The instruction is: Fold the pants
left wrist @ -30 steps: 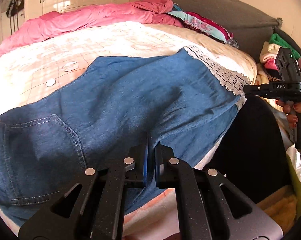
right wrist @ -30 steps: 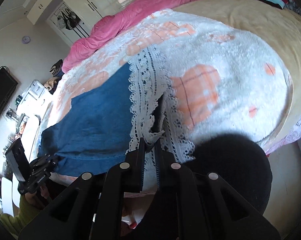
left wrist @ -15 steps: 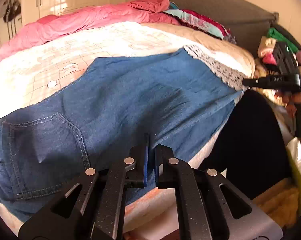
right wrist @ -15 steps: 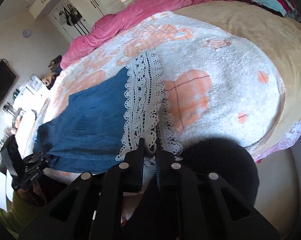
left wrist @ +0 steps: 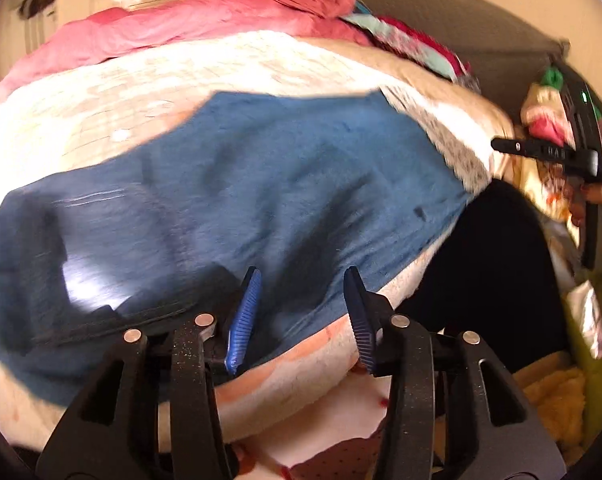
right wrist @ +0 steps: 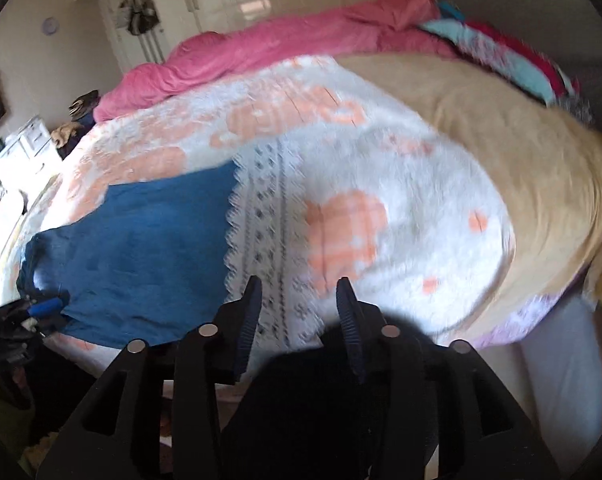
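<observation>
Lying flat across the bed, the denim pants ran waistband lower left to lace hem; left gripper and right gripper had just been opening, empty.

- Left wrist view, at about three o'clock: the black crossbar of the right claw carries pale lettering, too blurred to read.
- Right wrist view: no text, label or number can be read.
</observation>
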A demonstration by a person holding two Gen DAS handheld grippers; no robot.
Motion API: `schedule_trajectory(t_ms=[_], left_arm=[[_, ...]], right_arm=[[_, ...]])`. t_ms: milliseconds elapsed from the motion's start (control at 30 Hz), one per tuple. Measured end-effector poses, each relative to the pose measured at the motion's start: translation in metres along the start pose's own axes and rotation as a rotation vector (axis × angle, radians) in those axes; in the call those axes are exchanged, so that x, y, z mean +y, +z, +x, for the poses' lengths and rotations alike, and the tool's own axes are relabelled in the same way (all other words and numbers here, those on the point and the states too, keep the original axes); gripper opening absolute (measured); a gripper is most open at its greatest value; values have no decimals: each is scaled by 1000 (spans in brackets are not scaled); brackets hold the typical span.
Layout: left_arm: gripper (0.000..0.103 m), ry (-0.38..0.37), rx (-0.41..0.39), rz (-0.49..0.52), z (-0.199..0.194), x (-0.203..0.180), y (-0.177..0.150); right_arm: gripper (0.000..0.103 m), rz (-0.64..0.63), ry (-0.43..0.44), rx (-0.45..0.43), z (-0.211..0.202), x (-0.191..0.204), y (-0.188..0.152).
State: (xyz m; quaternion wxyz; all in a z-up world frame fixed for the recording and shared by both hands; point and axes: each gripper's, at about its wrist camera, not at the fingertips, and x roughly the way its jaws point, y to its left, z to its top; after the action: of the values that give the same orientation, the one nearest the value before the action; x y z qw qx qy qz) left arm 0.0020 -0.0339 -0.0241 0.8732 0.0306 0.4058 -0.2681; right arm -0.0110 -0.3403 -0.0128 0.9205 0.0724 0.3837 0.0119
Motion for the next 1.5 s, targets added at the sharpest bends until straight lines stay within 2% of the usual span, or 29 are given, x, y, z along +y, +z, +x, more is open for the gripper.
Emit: schedule_trajectory(t_ms=[133, 200, 267, 333, 400, 533, 567, 600, 633, 700, 767, 867, 967, 1000, 1067, 1133, 1167, 1333, 1433, 1500], left_arm=[[52, 117, -107, -145, -44, 39, 2], [61, 199, -162, -263, -69, 71, -2], [70, 274, -163, -351, -80, 96, -7], [73, 338, -132, -438, -83, 121, -14], [91, 381, -122, -520, -81, 141, -20], [91, 316, -91, -627, -62, 163, -26], [83, 305, -81, -631, -56, 163, -27], [52, 291, -81, -614, -48, 159, -23], [45, 294, -81, -599, -43, 155, -21], [39, 353, -65, -546, -39, 142, -15], [36, 359, -100, -528, -50, 141, -14], [38, 410, -121, -511, -67, 151, -18], [45, 384, -57, -552, -50, 166, -30], [46, 381, -62, -556, -48, 166, -31], [56, 384, -88, -564, -55, 166, -31], [62, 417, -94, -566, -62, 163, -29], [62, 423, -107, -560, -69, 160, -27], [71, 465, -180, -465, -101, 129, -8], [73, 425, -208, -440, -103, 118, 10], [75, 367, -211, -414, -91, 109, 28]], right_arm=[[46, -128, 95, 9, 15, 41, 5], [47, -181, 129, 25, 28, 60, 8], [50, -225, 158, 50, 42, 75, 9], [50, -238, 165, 74, 54, 82, 9], [50, -240, 161, 104, 64, 83, 7], [53, -251, 121, 151, 75, 80, -6], [53, -247, 134, 154, 76, 78, -8], [53, -241, 143, 154, 76, 74, -11], [53, -230, 152, 155, 76, 72, -12], [53, -212, 166, 164, 77, 69, -14], [53, -210, 171, 170, 76, 70, -14], [53, -214, 178, 177, 75, 68, -15], [53, -210, 180, 174, 76, 68, -17], [54, -209, 181, 174, 77, 68, -17], [56, -209, 193, 174, 77, 67, -17], [57, -209, 202, 173, 76, 66, -17], [57, -201, 215, 171, 74, 65, -16], [57, -139, 275, 42, 44, 47, 0], [57, -72, 275, -3, 39, 26, 21], [57, -15, 254, -9, 47, 8, 40]])
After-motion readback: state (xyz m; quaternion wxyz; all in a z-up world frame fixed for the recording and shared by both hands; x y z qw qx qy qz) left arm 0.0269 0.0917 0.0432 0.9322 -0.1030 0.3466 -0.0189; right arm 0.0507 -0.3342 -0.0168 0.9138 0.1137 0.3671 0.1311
